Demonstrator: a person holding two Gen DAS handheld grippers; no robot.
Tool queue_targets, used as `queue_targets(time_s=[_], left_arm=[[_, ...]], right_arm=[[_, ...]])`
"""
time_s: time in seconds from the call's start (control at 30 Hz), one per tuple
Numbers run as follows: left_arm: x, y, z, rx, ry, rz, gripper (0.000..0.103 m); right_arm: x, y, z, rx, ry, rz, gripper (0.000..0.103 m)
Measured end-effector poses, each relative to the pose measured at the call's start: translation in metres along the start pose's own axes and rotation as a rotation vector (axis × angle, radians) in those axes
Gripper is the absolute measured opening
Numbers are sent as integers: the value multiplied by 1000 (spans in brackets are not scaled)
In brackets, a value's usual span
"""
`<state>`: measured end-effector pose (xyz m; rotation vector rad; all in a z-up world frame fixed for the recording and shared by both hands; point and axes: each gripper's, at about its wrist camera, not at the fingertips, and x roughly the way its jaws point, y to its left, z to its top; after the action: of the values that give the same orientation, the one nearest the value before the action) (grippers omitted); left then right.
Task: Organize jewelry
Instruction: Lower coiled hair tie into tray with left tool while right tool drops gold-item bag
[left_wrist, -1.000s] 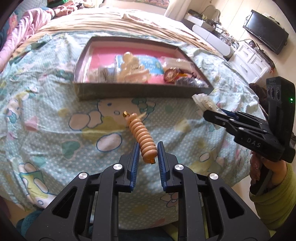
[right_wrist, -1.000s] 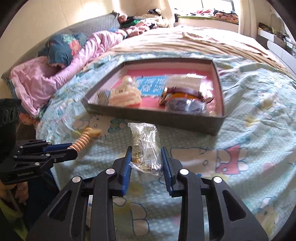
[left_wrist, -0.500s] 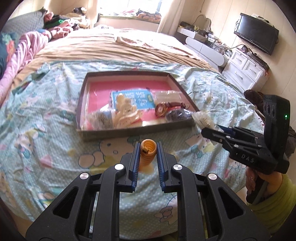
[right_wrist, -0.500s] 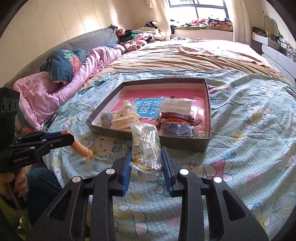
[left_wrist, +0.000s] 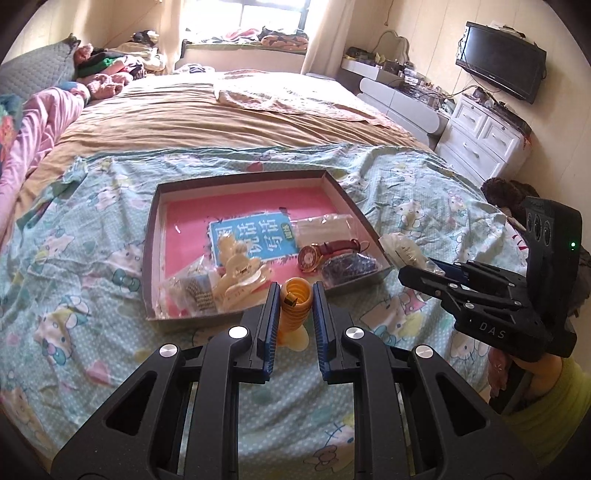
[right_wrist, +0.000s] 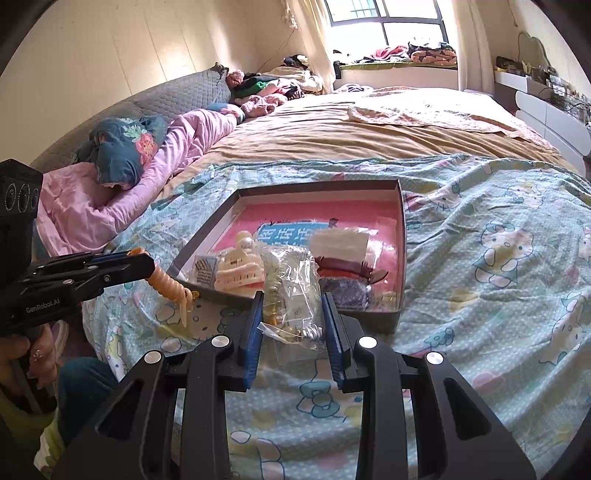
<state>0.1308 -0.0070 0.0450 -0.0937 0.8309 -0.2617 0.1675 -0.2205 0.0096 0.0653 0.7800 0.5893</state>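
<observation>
Left tongs (left_wrist: 294, 300) clamped on ribbed orange clip (left_wrist: 293, 301), right tongs (right_wrist: 293, 314) clamped on clear bag (right_wrist: 295, 291), contents indistinct

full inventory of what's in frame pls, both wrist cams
Box: 1, grey walls, pink floor, on the cartoon bedsheet.
Hair claw: 1, cream, near edge of box.
Watch: 1, gold face, red strap, in box.
Dark pouch: 1, blue-black, near right corner of box.
Orange coil: 1, held clear of the sheet.
Clear bag: 1, small jewelry inside, held.
TV: 1, black, wall.
Left gripper: shut on the coil.
Right gripper: shut on the bag.
</observation>
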Motion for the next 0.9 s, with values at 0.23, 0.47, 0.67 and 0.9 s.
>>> queue_targets(time_s=[0.23, 0.47, 0.67, 0.9], left_arm=[[16, 1, 16, 0, 1, -3, 11], [29, 2, 26, -6, 10, -10, 11], [39, 2, 34, -2, 14, -17, 11], [52, 4, 40, -21, 13, -24, 11]], right_arm=[[2, -16, 14, 26, -22, -19, 29], [9, -29, 21, 48, -22, -36, 29], [14, -34, 28, 46, -22, -57, 29], [22, -37, 35, 28, -38, -118, 29]])
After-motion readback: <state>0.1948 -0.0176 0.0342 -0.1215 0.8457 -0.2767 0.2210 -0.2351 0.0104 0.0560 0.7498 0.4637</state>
